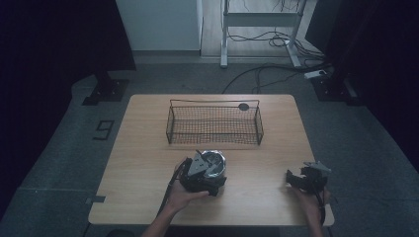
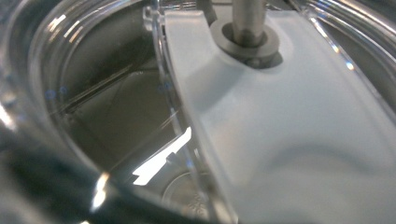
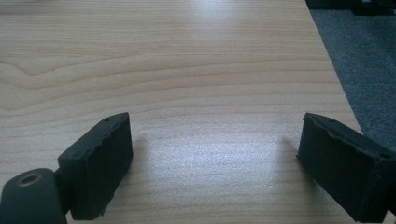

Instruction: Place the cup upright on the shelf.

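Observation:
A round clear container (image 1: 217, 161) with shiny metal parts inside stands at the front middle of the wooden table (image 1: 143, 168). My left gripper (image 1: 203, 176) lies against its near-left side, held by a hand from below; its jaws are hidden under the body. The left gripper view is pressed close to the container's clear wall (image 2: 84, 93), with a white piece (image 2: 289, 140) and a metal post (image 2: 250, 21) inside. My right gripper (image 1: 295, 178) rests low at the table's right front, its jaws wide apart over bare wood (image 3: 215, 163), nothing between them.
A black wire-mesh basket (image 1: 215, 126) stands across the middle back of the table, with a small dark disc (image 1: 243, 106) at its far right rim. Grey floor surrounds the table, and cables and a desk frame (image 1: 262, 29) lie beyond it.

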{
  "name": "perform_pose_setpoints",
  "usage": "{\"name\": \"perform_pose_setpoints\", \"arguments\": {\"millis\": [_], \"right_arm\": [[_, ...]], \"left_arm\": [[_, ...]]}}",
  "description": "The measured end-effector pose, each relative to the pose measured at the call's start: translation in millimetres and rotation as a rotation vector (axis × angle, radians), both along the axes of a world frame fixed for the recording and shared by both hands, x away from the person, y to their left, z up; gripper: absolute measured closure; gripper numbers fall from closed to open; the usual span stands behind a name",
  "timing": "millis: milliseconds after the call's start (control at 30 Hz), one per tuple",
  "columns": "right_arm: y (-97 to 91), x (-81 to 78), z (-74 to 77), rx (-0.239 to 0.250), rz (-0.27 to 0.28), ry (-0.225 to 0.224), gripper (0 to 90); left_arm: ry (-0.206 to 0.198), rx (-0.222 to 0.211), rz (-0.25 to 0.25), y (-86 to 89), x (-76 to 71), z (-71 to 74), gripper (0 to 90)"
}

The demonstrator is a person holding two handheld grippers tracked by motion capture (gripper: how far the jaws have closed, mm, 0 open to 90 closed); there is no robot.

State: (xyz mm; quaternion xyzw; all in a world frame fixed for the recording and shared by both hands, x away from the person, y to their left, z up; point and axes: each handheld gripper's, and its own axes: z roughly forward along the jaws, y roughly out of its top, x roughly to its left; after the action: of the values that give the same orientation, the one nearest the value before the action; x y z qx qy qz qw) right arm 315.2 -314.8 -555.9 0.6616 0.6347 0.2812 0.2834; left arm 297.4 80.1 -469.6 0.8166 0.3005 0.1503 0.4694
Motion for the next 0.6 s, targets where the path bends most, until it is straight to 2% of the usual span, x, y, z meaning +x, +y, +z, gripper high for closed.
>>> {"name": "perform_pose_setpoints", "arguments": {"millis": [100, 233, 367, 600], "right_arm": [[0.0, 0.0, 0.0, 0.0, 0.0, 0.0, 10.0], [0.0, 0.0, 0.0, 0.0, 0.0, 0.0, 10.0], [0.0, 0.0, 0.0, 0.0, -0.001, 0.0, 10.0], [-0.3, 0.2, 0.0, 0.0, -0.001, 0.0, 10.0]], "left_arm": [[0.0, -0.002, 0.004, 1.4, 0.3, 2.9, 3.6], [0.025, -0.026, 0.0, 5.6, 3.3, 8.4, 3.6], [0.014, -0.015, 0.01, 7.2, 4.8, 12.5, 3.6], [0.007, -0.023, 0.016, 9.8, 6.3, 18.3, 3.6]]}}
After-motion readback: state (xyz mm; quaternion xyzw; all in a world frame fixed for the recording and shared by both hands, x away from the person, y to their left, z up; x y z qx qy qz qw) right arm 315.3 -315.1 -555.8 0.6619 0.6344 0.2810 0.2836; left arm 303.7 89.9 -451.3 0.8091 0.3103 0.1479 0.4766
